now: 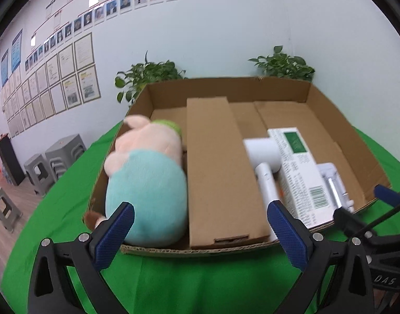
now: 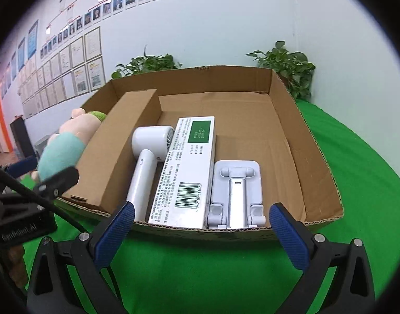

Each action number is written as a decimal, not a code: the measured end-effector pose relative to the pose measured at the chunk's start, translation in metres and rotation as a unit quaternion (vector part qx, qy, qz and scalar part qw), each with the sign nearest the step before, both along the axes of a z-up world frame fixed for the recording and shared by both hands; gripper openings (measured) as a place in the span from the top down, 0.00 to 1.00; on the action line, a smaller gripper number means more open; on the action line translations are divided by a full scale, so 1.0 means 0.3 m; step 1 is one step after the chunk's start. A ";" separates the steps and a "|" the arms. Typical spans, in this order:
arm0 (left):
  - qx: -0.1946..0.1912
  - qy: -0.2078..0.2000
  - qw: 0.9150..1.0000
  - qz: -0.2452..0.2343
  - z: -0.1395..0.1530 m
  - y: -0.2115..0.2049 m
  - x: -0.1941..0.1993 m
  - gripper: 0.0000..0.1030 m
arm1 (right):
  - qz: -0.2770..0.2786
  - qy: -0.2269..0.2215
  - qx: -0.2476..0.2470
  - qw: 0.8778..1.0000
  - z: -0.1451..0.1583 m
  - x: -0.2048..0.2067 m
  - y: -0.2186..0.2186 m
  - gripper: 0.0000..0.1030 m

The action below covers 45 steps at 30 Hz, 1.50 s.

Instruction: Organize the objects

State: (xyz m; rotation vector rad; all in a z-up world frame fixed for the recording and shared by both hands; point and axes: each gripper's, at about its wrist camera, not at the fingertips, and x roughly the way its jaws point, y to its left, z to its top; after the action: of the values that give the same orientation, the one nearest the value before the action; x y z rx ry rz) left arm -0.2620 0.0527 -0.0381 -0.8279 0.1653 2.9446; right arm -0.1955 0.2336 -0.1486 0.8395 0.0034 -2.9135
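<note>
Both the left gripper (image 1: 201, 226) and right gripper (image 2: 202, 224) are released, empty; the white box (image 2: 185, 168) lies lengthwise, barcode end toward the grippers

left wrist: I look down over the cardboard tray (image 1: 226, 83) from its near-left, close; facing twelve o'clock
right wrist: near-right; same tray (image 2: 291, 141) shared

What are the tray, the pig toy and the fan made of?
Tray: brown corrugated cardboard, matte; fluting shows along the cut rim. Pig toy: soft plush fabric, fuzzy pile. Fan: likely white plastic, smooth, slight sheen.
</note>
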 end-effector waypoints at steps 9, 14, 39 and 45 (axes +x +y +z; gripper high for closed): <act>-0.017 0.005 1.000 0.020 -0.129 0.012 -0.035 0.00 | -0.014 0.009 0.036 0.999 -0.026 -0.006 -0.017 0.00; -0.016 0.004 1.000 0.020 -0.116 0.008 -0.037 0.00 | -0.015 0.009 0.038 0.999 -0.027 -0.007 -0.016 0.00; -0.010 0.002 1.000 0.017 -0.113 0.007 -0.044 0.00 | -0.014 0.009 0.038 0.999 -0.024 -0.007 -0.012 0.00; -0.010 0.002 1.000 0.017 -0.114 0.009 -0.045 0.00 | -0.014 0.009 0.038 0.999 -0.026 -0.007 -0.014 0.00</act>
State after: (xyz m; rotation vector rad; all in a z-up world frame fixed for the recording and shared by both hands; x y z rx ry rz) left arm -0.2754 0.0553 -0.0723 -0.8367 0.1826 2.9813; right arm -0.1976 0.2294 -0.1563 0.8320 0.1041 -2.9642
